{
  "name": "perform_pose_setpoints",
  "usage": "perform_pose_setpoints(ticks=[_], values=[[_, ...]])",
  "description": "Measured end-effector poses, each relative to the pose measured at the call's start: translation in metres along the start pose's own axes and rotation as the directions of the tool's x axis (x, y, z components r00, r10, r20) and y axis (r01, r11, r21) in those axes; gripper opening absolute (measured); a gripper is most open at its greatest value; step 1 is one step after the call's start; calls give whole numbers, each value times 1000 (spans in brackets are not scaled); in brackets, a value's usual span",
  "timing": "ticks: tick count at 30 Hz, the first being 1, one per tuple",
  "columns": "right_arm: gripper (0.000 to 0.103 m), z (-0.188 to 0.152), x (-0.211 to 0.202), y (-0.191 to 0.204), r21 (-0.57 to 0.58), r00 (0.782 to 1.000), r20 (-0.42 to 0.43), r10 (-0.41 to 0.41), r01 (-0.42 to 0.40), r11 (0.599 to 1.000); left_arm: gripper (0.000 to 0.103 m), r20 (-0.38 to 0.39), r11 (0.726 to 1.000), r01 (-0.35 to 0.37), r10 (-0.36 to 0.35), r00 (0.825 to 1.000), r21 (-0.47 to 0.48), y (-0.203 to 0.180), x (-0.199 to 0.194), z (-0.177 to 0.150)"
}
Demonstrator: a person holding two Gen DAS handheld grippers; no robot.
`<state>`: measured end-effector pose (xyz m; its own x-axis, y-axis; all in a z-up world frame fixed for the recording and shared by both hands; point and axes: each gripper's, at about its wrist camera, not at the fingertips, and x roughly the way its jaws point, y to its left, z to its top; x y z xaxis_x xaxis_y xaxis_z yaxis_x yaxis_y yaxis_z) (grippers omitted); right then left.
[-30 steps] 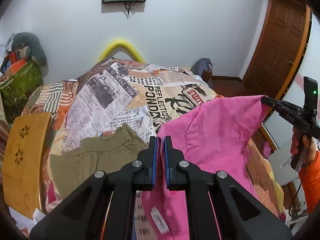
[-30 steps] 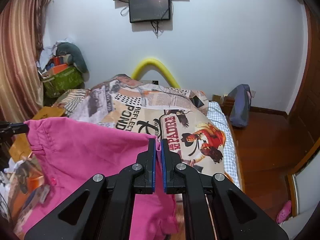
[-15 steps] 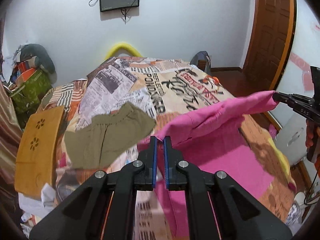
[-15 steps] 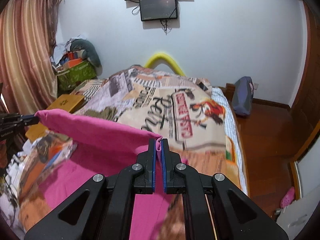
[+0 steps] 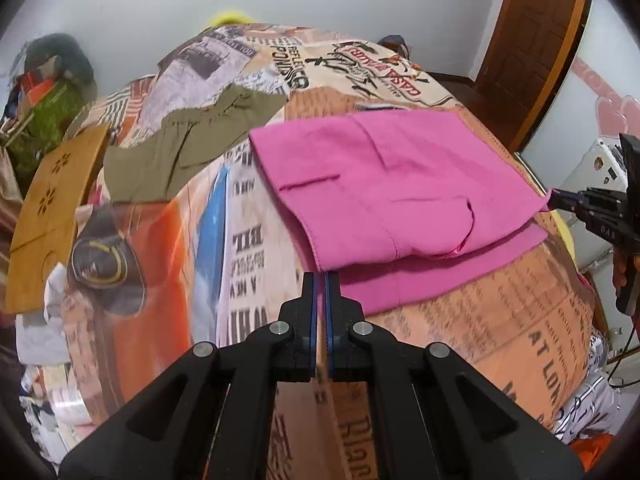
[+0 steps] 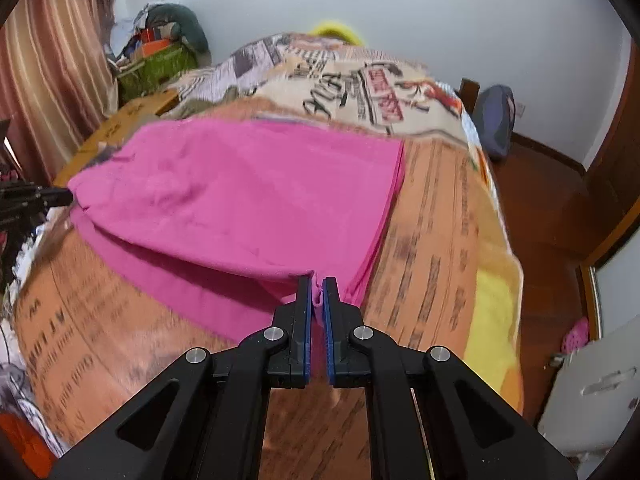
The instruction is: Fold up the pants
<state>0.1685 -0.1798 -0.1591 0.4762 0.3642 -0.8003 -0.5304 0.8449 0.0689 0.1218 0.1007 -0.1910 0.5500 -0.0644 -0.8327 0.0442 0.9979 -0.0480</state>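
Note:
The pink pants [image 5: 380,188] lie on the printed bedspread [image 5: 208,240], folded over so a top layer rests on a lower layer. They also show in the right wrist view [image 6: 240,200]. My left gripper [image 5: 320,280] is shut on the near left corner of the top layer. My right gripper [image 6: 316,286] is shut on the near right corner, with pink cloth pinched between its blue pads. The right gripper also shows at the right edge of the left wrist view [image 5: 560,200], holding that corner low over the bed.
Olive-green pants [image 5: 180,148] lie on the bed left of the pink ones. A wooden board [image 5: 48,208] stands at the bed's left side. A wooden door [image 5: 532,48] and a white appliance [image 6: 592,392] are on the right. A cluttered pile [image 6: 160,52] is at the back left.
Both grippers have come down and forward with the pink pants. The cloth hung in the air before; now it lies folded flat on the bed.

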Motion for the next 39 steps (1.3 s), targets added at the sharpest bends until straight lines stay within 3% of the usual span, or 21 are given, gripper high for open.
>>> perform_pose_setpoints(ticks=[4, 8, 10, 13, 15, 18, 24, 31, 39], values=[[11, -6, -2, -2, 20, 999, -26, -31, 31, 999, 3, 23, 1000, -26, 26, 999, 14, -2, -12, -3], [24, -7, -17, 1, 25, 999, 9, -50, 50, 998, 7, 74, 999, -26, 22, 997, 46, -12, -32, 5], [32, -6, -26, 5, 13, 997, 42, -62, 61, 998, 10, 81, 998, -19, 14, 997, 60, -19, -34, 12], [41, 1, -36, 15, -14, 994, 92, -54, 56, 998, 24, 82, 996, 0, -7, 997, 88, -34, -31, 20], [42, 6, -37, 25, -41, 994, 107, -32, 37, 998, 38, 80, 994, 3, -12, 997, 113, -44, -26, 22], [44, 11, -32, 45, -100, 995, 102, 17, -7, 995, 45, 66, 984, -9, -3, 998, 179, -61, -16, 19], [44, 14, -8, 73, -158, 993, 62, 99, -88, 984, 48, -17, 969, -38, 43, 999, 243, -72, 13, 10], [44, 16, 11, 90, -166, 988, 18, 152, -147, 975, 53, -9, 956, -104, 111, 994, 273, -70, 27, 7], [45, 19, 24, 99, -168, 985, -9, 175, -174, 970, 53, 30, 975, -50, 44, 999, 219, -67, 19, 33]])
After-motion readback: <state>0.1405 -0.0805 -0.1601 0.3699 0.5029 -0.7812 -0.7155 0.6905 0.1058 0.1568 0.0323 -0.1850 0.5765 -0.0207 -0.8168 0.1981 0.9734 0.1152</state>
